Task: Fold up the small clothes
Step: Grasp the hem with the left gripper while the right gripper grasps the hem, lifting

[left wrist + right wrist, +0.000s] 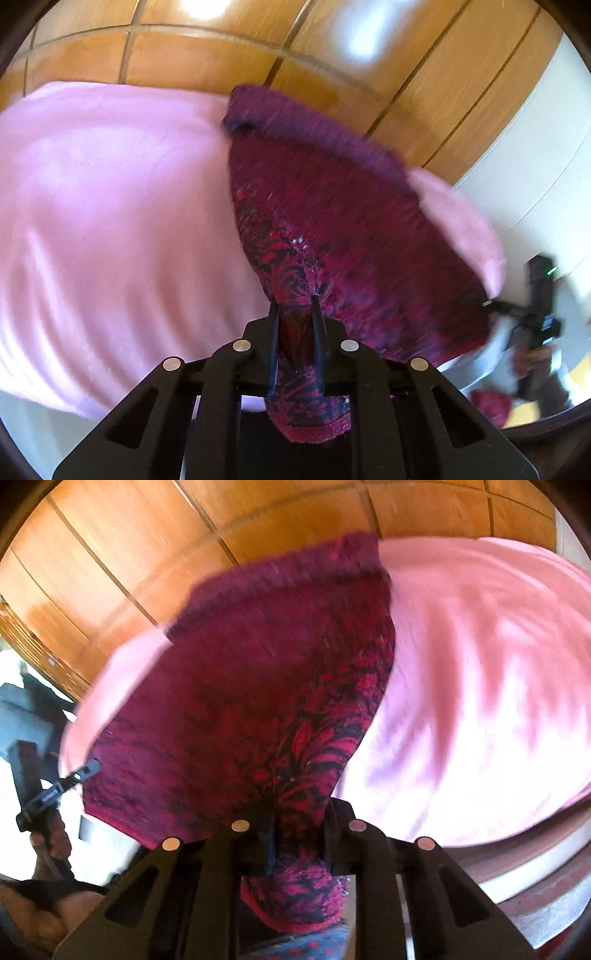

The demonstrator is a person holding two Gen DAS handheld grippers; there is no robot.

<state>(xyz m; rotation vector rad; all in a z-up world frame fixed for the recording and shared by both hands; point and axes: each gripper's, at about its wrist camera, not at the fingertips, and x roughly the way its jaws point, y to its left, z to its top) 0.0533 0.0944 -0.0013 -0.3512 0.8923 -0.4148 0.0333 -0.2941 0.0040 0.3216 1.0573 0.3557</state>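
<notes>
The left gripper (294, 301) pinches one corner of the maroon patterned garment (332, 206) in its jaws, the cloth stretched above the pink blanket (110, 203), and the right gripper (299, 812) likewise clamps the opposite corner.

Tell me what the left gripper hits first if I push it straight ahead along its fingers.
The left gripper is shut on the maroon patterned garment, so that cloth bunches first. Beyond it lies the pink blanket; blur leaves depth unclear.
</notes>
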